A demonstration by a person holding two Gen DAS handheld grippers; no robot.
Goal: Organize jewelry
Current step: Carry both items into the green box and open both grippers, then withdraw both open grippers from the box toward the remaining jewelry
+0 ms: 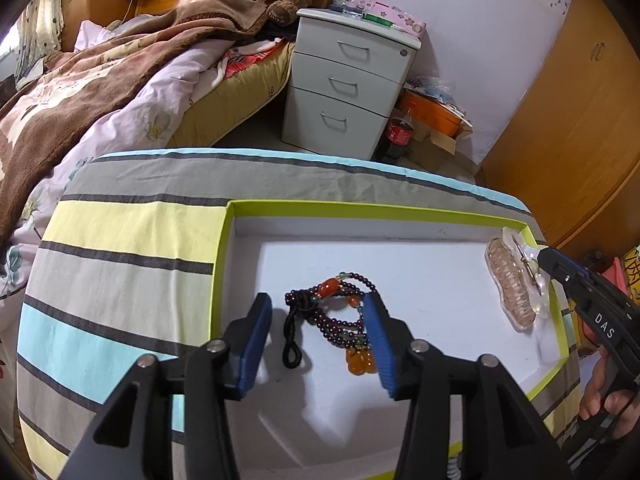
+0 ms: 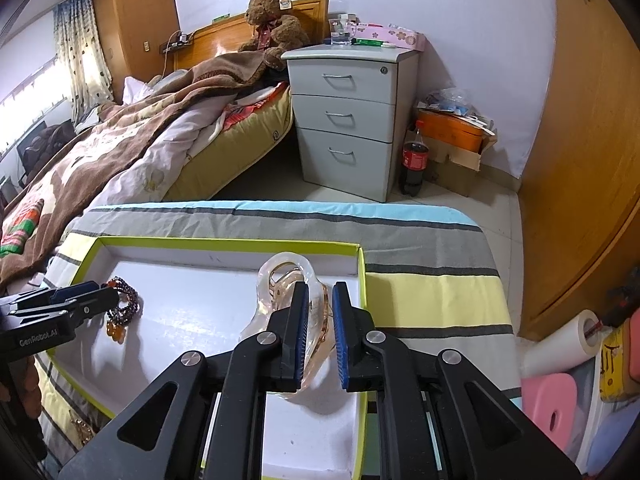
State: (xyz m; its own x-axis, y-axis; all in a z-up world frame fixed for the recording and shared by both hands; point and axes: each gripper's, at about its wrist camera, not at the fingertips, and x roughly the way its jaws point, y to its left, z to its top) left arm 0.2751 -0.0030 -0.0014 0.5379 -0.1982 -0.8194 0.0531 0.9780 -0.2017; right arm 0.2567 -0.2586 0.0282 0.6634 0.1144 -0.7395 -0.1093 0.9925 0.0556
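A white tray with a lime-green rim (image 1: pixel 360 207) (image 2: pixel 224 245) lies on a striped cloth. A dark purple bead bracelet with orange beads and a black cord (image 1: pixel 340 316) (image 2: pixel 122 308) lies in the tray. My left gripper (image 1: pixel 318 306) is open, its blue pads on either side of the bracelet, low over it. A clear pinkish hair claw clip (image 2: pixel 286 280) (image 1: pixel 514 280) stands at the tray's right side. My right gripper (image 2: pixel 320 292) is shut on the clip's near end.
The striped cloth (image 1: pixel 132 240) covers the table. Behind it are a bed with a brown blanket (image 1: pixel 100 72), a grey three-drawer cabinet (image 1: pixel 348 88), a cola bottle (image 2: pixel 414 162) and an orange box (image 2: pixel 452 132). A wooden wardrobe (image 2: pixel 580 160) stands at the right.
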